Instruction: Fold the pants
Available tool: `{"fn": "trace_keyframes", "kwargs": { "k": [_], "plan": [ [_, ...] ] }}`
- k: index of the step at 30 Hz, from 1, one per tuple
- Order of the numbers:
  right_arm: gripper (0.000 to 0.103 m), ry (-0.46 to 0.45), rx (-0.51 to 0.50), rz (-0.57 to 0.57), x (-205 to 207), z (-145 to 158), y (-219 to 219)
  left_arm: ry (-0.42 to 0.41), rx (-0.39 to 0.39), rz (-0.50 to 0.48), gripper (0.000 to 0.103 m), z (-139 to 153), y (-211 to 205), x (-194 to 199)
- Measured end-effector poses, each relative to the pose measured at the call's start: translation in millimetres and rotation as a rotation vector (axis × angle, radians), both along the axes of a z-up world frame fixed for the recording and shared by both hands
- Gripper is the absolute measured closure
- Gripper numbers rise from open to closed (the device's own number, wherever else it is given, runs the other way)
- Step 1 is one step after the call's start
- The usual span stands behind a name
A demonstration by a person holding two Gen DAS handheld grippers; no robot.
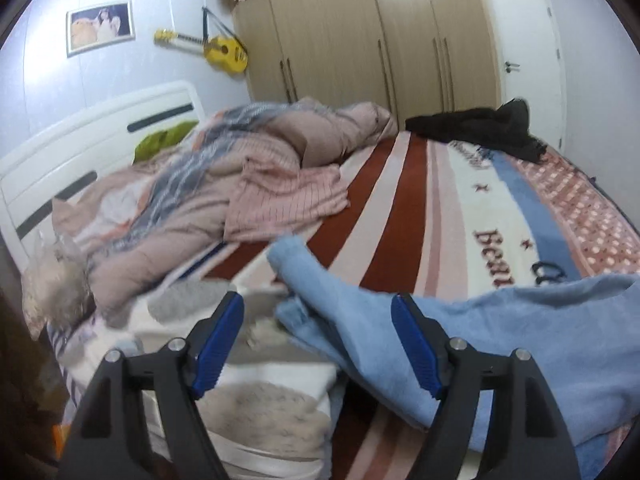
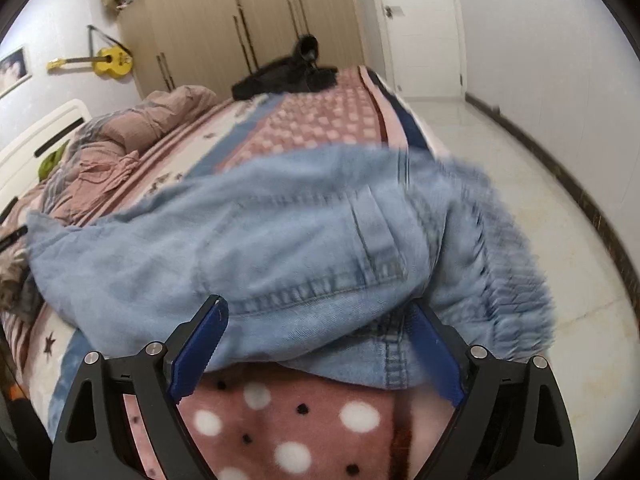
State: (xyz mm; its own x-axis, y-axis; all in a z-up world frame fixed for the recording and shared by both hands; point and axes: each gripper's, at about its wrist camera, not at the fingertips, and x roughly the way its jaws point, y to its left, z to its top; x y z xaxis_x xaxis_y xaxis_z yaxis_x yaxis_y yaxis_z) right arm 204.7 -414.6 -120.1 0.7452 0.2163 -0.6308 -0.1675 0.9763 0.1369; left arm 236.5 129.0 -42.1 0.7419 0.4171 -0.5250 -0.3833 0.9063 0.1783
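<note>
Light blue denim pants (image 1: 520, 344) lie bunched on the striped bed blanket (image 1: 400, 208). In the left wrist view one leg end (image 1: 296, 256) stretches left in front of me. My left gripper (image 1: 318, 314) is open, its blue pads wide apart; the right pad lies against the pants, the left over white bedding. In the right wrist view the pants (image 2: 280, 248) fill the middle, waistband and a pocket showing near the bed's right edge. My right gripper (image 2: 316, 316) is open, with the pants' near edge lying between its jaws.
A crumpled pink quilt (image 1: 192, 200) and a pink striped garment (image 1: 288, 196) are heaped at the left by the white headboard (image 1: 80, 148). A black garment (image 1: 480, 128) lies at the far corner. Wardrobe (image 1: 360, 40), door and tiled floor (image 2: 520, 184) lie beyond.
</note>
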Motion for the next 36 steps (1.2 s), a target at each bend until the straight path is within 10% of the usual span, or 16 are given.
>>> {"fn": "trace_keyframes", "kwargs": {
  "k": [3, 8, 18, 24, 31, 36],
  "plan": [
    [0.015, -0.083, -0.068, 0.105, 0, 40, 24, -0.038, -0.007, -0.112, 0.019, 27, -6, 11],
    [0.015, -0.054, -0.147, 0.393, 47, 75, 103, 0.107, -0.271, -0.576, 0.014, 20, -47, 84],
    [0.027, 0.174, -0.336, 0.885, 138, 1, 228, 0.483, -0.279, -1.009, 0.022, -61, -112, 154],
    [0.042, 0.287, -0.367, 0.983, 169, -26, 257, 0.638, -0.184, -1.071, 0.049, -89, -122, 161],
    [0.048, 0.404, -0.391, 1.044, 187, -43, 279, 0.707, -0.140, -1.078, 0.052, -105, -129, 162],
    [0.075, 0.392, -0.377, 1.053, 173, -40, 275, 0.719, -0.048, -1.066, 0.088, -109, -133, 144]
  ]
}}
